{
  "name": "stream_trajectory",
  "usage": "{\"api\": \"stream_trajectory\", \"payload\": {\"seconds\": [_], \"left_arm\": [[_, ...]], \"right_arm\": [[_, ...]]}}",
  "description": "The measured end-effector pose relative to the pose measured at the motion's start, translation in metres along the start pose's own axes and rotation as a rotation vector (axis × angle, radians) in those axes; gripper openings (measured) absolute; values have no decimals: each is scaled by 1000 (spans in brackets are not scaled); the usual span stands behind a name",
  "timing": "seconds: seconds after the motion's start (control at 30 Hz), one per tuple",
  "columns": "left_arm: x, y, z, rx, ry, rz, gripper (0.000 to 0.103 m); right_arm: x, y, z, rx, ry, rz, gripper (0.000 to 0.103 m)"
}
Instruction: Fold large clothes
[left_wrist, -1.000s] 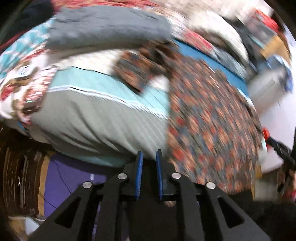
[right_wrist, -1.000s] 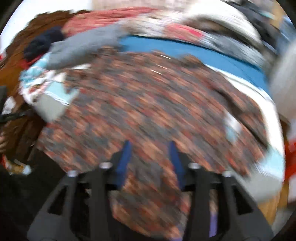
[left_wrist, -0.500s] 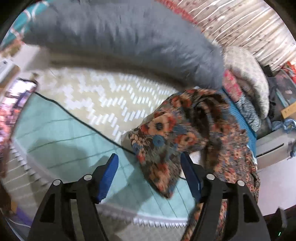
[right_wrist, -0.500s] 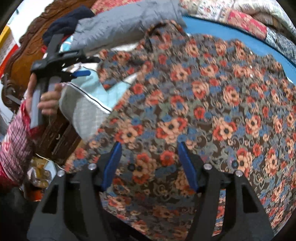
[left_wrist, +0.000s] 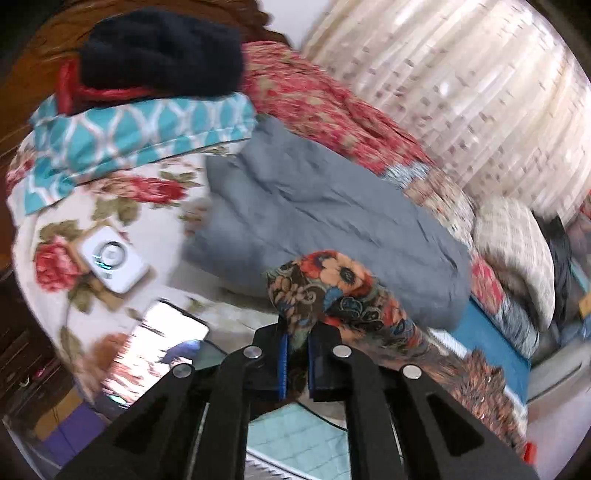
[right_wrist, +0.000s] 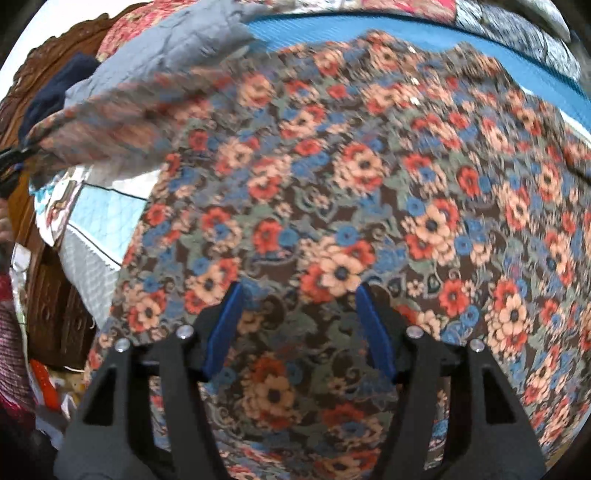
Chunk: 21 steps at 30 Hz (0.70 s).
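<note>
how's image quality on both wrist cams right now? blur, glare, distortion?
Left wrist view: strong fisheye curvature, motion blur at the edges, bright washed-out cream curtain, glare on the glossy phone screen; the floral fabric near the left gripper stays fairly sharp. Right wrist view: the floral fabric's centre is sharp around the right gripper, but smeared at upper left and the right edge.

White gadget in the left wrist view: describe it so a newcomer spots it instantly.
Find the rose-print bedding left of the grey quilt. The white gadget lies on it, just above a glossy phone: a small rounded square with a circular dial.
</note>
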<state>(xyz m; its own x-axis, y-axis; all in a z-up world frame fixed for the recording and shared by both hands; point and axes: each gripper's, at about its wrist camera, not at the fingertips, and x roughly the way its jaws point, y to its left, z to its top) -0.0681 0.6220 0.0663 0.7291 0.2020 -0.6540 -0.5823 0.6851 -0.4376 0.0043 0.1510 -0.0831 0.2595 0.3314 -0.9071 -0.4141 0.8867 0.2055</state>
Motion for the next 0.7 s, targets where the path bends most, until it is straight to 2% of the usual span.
{"api": "stream_trajectory", "payload": {"seconds": [0.03, 0.1, 0.17, 0.23, 0.27, 0.4, 0.5, 0.6, 0.7], "left_arm": [[2, 4, 4, -8, 4, 13, 9], [22, -4, 1, 60, 24, 126, 8], [54, -10, -8, 120, 140, 252, 7], [78, 1, -18, 110, 294, 331, 7], [79, 8, -22, 74, 311, 326, 7], [54, 14, -41, 9, 276, 254, 5], [23, 22, -53, -29, 242, 208, 0], [-6, 42, -67, -88, 219, 163, 0], [-20, 56, -79, -132, 215, 197, 0]], "right_arm": [[3, -1, -2, 1, 9, -3, 61], [7, 0, -4, -14, 5, -13, 61], [10, 2, -3, -40, 6, -23, 65], [10, 4, -3, -57, 6, -17, 67], [9, 3, -3, -55, 6, -8, 67], [-2, -10, -8, -23, 2, 52, 67], [-24, -30, -8, 4, -52, 83, 67], [-54, -70, -6, 62, -147, 45, 67], [-76, -130, -10, 191, -205, -20, 67]]}}
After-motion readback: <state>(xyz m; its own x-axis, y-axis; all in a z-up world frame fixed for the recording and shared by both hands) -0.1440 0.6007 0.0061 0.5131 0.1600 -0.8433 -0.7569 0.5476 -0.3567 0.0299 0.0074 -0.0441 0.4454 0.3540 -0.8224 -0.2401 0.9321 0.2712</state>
